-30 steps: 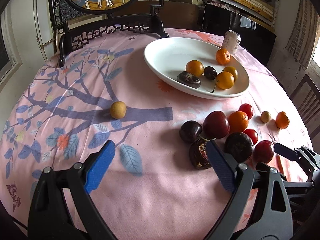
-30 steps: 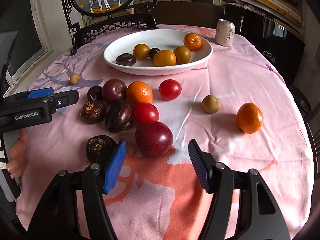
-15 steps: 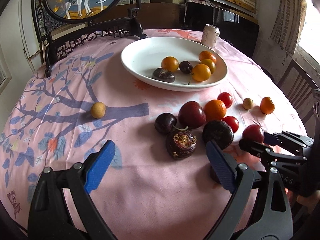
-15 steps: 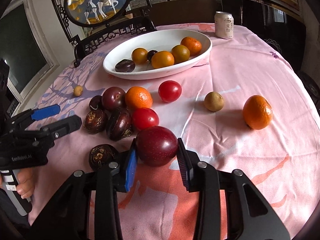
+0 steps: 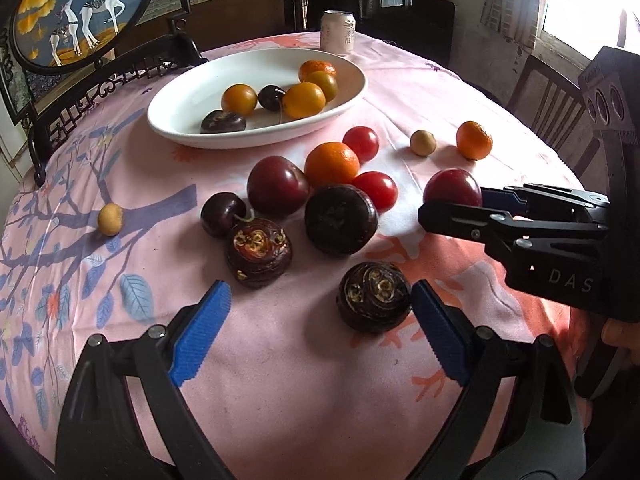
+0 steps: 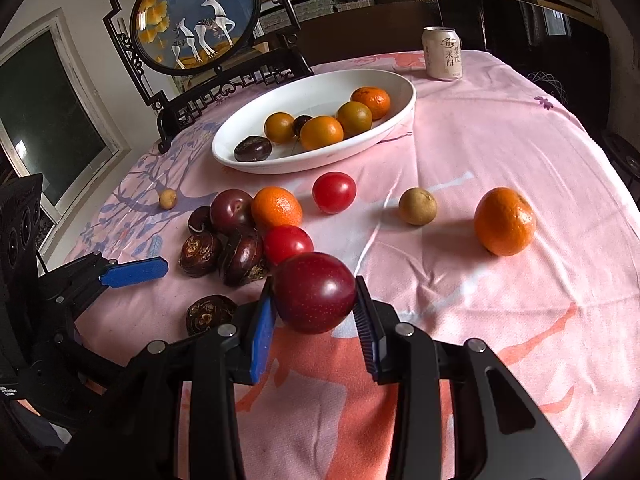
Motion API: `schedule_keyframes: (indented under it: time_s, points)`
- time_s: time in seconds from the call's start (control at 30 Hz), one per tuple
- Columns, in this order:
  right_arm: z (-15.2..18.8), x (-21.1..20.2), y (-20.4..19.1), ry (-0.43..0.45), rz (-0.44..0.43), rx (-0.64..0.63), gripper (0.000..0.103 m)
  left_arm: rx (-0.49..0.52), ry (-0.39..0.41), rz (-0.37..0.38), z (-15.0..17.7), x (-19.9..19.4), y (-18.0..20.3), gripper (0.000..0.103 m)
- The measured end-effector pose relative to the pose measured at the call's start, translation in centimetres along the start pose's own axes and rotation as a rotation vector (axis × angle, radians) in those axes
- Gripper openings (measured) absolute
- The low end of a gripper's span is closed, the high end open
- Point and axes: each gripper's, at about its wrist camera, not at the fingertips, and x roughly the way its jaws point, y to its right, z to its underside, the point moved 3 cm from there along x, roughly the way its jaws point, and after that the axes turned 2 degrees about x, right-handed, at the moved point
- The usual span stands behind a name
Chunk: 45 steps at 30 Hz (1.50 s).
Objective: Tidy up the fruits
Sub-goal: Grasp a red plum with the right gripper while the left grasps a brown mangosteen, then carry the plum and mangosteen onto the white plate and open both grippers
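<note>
My right gripper (image 6: 314,320) is shut on a dark red plum (image 6: 314,292) and holds it just above the pink tablecloth; it also shows in the left wrist view (image 5: 452,190). My left gripper (image 5: 320,334) is open and empty, with a dark brown water chestnut (image 5: 374,298) just inside its right finger. A white oval bowl (image 5: 180,120) at the back holds several oranges, a cherry and a chestnut. Loose fruit lies in front of it: a plum (image 5: 277,186), an orange (image 5: 332,164), two tomatoes (image 5: 376,190), more chestnuts (image 5: 259,252).
A drink can (image 6: 442,54) stands behind the bowl. A lone orange (image 6: 504,222) and a small longan (image 6: 417,207) lie to the right, another longan (image 5: 110,220) to the left. A framed deer picture (image 6: 200,20) on a black stand is at the table's back edge.
My right gripper closed on the red plum and has lifted it slightly. My left gripper moved right toward the chestnuts, staying open.
</note>
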Motion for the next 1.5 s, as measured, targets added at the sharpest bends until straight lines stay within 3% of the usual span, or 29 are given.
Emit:
schedule_keyframes:
  time_s: [0.23,0.37,0.63,0.9,1.13,1.33,1.5]
  points:
    - [0.1,-0.2,-0.1,0.006,0.001,-0.005,0.038,0.074,-0.01,-0.042,0.4,1.0,2.1,0.066]
    - [0.1,0.0,0.0,-0.001,0.0,0.0,0.038,0.069,-0.005,0.022,0.1,1.2,2.3,0.042]
    - [0.1,-0.2,0.5,0.012,-0.019,0.028,0.038,0.058,-0.001,0.011,0.2,0.5,2.3,0.041]
    - [-0.4,-1.7,-0.6,0.056,0.018,0.0,0.038,0.003,0.068,-0.005,-1.6,-3.2,-0.3,0.041]
    - [-5.0,-3.2,-4.3,0.132,0.047,-0.099,0.038,-0.088,0.098,-0.064,-5.6,-4.0,-4.9,0.041]
    - [-9.5,0.7,-5.6,0.128,0.086,-0.093,0.038,-0.216,0.103,-0.132,-9.4,-1.8,-9.0,0.041]
    - [-10.0,4.9,-4.5,0.058,0.092,-0.022,0.038,-0.304,0.061,-0.148,-11.7,1.3,-11.7,0.041]
